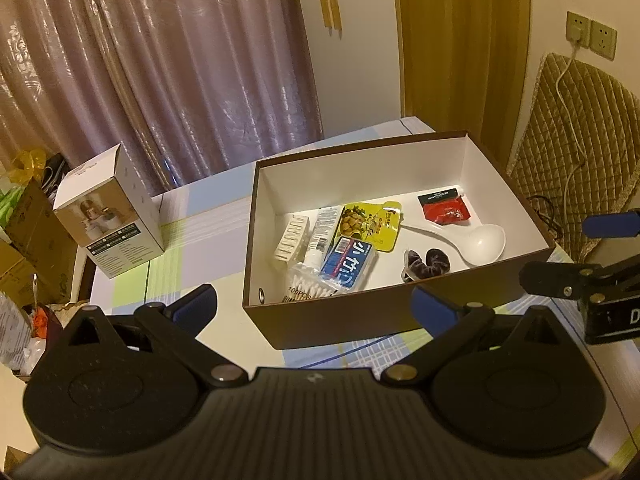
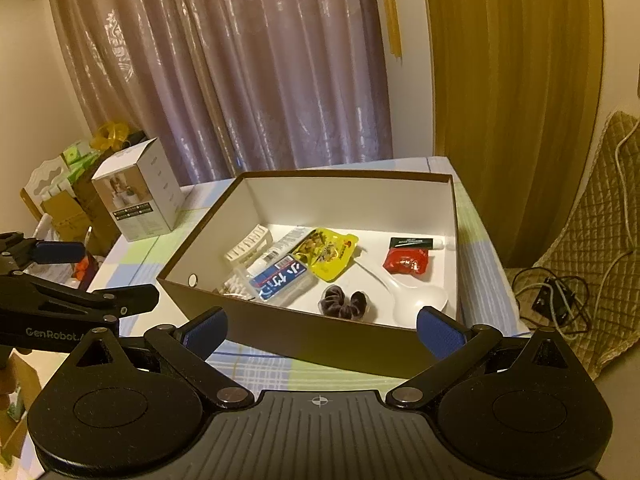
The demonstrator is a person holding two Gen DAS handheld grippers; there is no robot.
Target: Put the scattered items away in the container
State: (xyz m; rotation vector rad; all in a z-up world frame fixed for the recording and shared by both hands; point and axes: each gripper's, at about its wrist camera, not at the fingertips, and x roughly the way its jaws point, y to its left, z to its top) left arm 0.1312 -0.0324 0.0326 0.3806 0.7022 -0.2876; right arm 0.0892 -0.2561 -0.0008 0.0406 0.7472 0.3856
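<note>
The container (image 1: 400, 312) is a brown open-topped box with a white interior, standing on the checked tablecloth (image 1: 192, 240). All positions below are referenced to this box.

Inside the box lie: a white comb-like clip (image 1: 292, 238) and a tube (image 1: 324, 232) toward the left wall; a blue packet (image 1: 348, 266) overlapping a bag of cotton swabs (image 1: 306, 286) near the front wall; a yellow pouch (image 1: 370, 220) at centre; a red sachet (image 1: 446, 208) toward the back right; a white spoon (image 1: 476, 240), its long axis running from centre to the right wall; and a dark scrunchie (image 1: 426, 266) just ahead of the front wall's inner face.

Left gripper (image 1: 314, 304): fingers spread wide, holding nothing, positioned in front of the box's front-left corner.

Right gripper (image 2: 320, 332): fingers likewise spread and empty, positioned in front of the front wall.

The only item outside the box is an upright white carton (image 1: 110, 214), left of the box and well apart from it. The left gripper is judged nearer. Whether the carton belongs to the task cannot be determined; otherwise the tidying appears complete.
</note>
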